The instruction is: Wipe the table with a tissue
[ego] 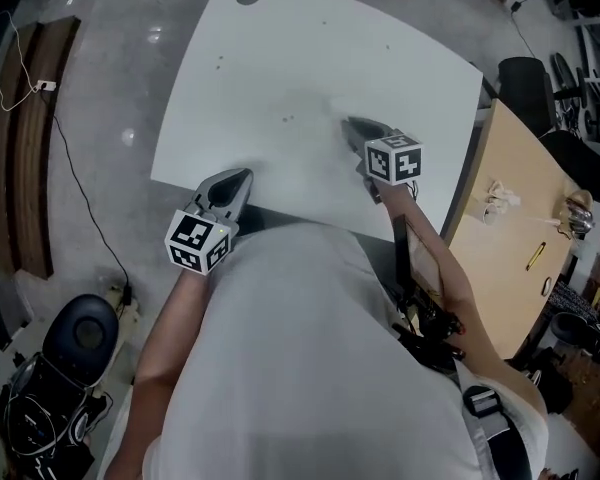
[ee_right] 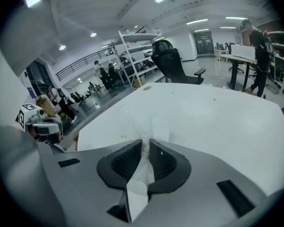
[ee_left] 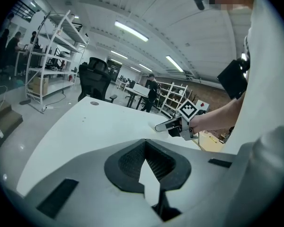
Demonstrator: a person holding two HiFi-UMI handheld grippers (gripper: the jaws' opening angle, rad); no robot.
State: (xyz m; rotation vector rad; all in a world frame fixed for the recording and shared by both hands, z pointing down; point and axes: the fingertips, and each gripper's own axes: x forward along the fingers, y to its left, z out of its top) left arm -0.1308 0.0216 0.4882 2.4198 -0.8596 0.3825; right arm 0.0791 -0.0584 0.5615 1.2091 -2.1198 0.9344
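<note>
The white table [ego: 280, 58] fills the middle of the head view. My right gripper [ego: 352, 125] reaches down onto it, shut on a white tissue [ee_right: 149, 126] that bunches out ahead of the jaws against the tabletop [ee_right: 217, 117]. In the left gripper view the right gripper [ee_left: 161, 126] lies low over the table's right part. My left gripper [ego: 242, 176] hovers at the table's near edge, left of the right one. Its jaws [ee_left: 145, 142] meet at the tips with nothing between them. A few small specks [ego: 288, 119] mark the table left of the tissue.
A wooden side table [ego: 520, 268] stands to the right with a crumpled tissue [ego: 495, 200] and a yellow pen [ego: 536, 256] on it. A black office chair [ee_left: 94, 79] and shelving racks [ee_left: 52, 65] stand beyond the far edge. Cables [ego: 70, 158] run over the floor at the left.
</note>
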